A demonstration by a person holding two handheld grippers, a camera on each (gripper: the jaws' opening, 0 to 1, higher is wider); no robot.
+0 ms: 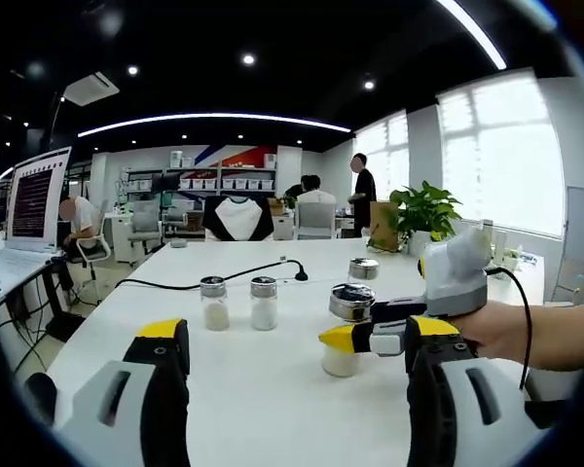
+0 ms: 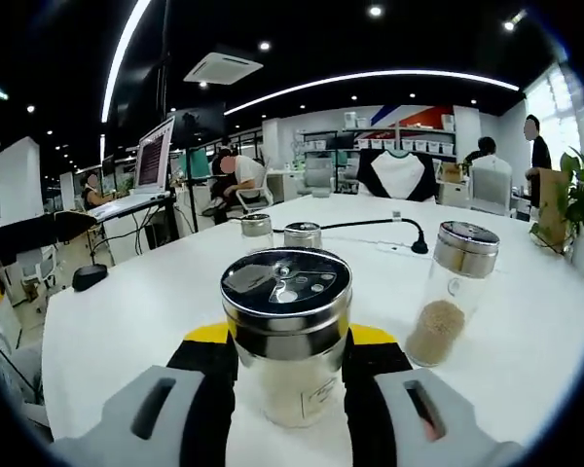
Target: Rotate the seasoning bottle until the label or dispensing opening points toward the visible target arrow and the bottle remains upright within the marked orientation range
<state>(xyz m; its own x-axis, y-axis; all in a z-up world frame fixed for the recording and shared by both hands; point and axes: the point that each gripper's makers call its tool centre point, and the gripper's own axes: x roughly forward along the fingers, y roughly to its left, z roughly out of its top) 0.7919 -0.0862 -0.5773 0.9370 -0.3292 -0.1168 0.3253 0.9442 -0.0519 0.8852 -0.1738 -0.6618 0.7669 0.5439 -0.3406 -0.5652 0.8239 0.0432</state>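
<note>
The big white table (image 1: 273, 379) spreads across the lower half of both views, with an office of desks, chairs and seated people behind it. At the left edge of the left gripper view sits a laptop (image 1: 34, 199), screen lit. A black cable (image 1: 224, 275) snakes across the table's middle toward the far side. The left gripper (image 1: 297, 336) rises from the bottom of its own view, jaws wide apart with nothing between them. Right of centre in that view comes the right gripper (image 1: 355, 336), held by a hand (image 1: 501, 326), jaws closed around the seasoning bottle (image 1: 343, 336), upright on the table. In the right gripper view that bottle (image 2: 287, 336) stands dead centre, clamped between the yellow-tipped jaws, its perforated metal lid facing up. Just right of it stands a shaker with brown grains (image 2: 451, 306). Further back, two more shakers (image 2: 280, 233) stand side by side; in the left gripper view they sit left of centre.
</note>
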